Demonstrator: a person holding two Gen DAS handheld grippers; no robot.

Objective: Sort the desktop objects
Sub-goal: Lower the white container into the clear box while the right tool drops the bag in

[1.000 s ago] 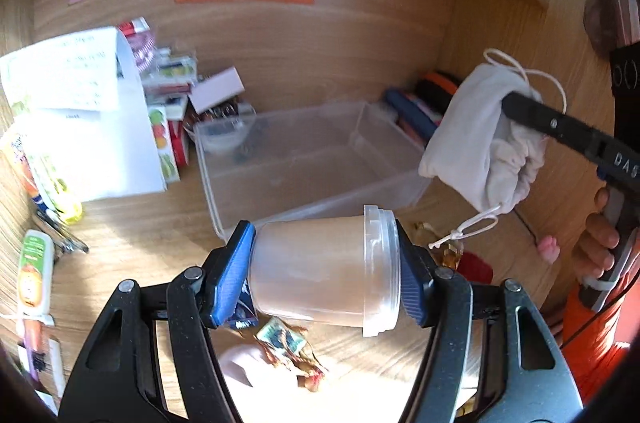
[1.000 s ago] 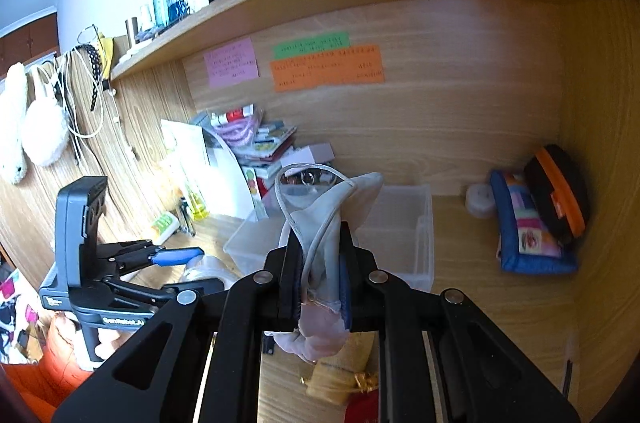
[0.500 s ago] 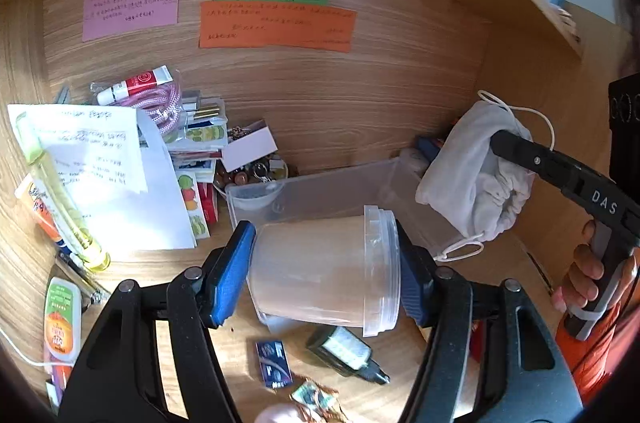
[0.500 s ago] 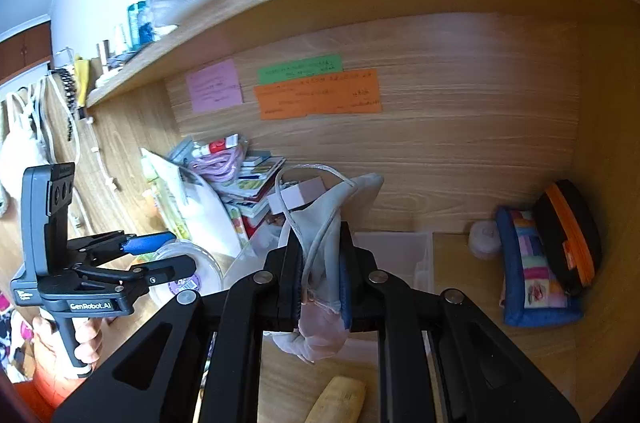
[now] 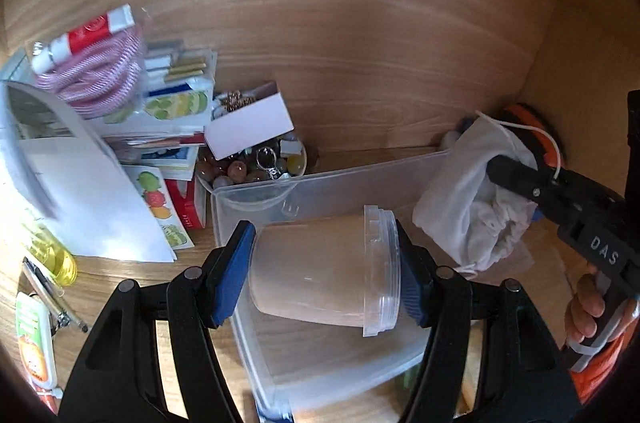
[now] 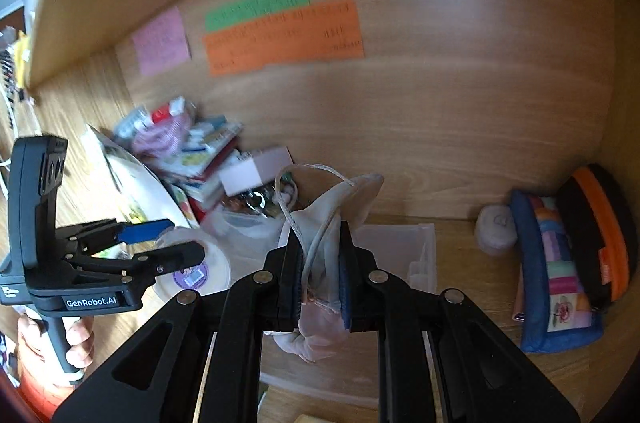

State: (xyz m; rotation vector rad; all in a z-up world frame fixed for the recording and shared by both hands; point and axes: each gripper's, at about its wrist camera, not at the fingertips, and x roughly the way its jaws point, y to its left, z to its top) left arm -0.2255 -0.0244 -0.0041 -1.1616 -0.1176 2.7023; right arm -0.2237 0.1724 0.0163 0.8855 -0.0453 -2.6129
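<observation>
The left gripper (image 5: 324,271) had its jaws clamped on a lidded translucent plastic tub (image 5: 320,273), held sideways above the clear rectangular plastic bin (image 5: 328,179) on the wooden tabletop (image 5: 120,275). The right gripper (image 6: 320,271) pinched a white drawstring cloth pouch (image 6: 320,327) over the bin's right end.

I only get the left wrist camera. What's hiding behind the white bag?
Observer: Behind the bag, a blue patchwork pouch leans on an orange-and-black case.
Operator: What's on the round end I can't see?
Observer: The tub has a purple label there.
Operator: Anything else by the bin?
Observer: A small white round thing sits between the bin and the pouch.
</observation>
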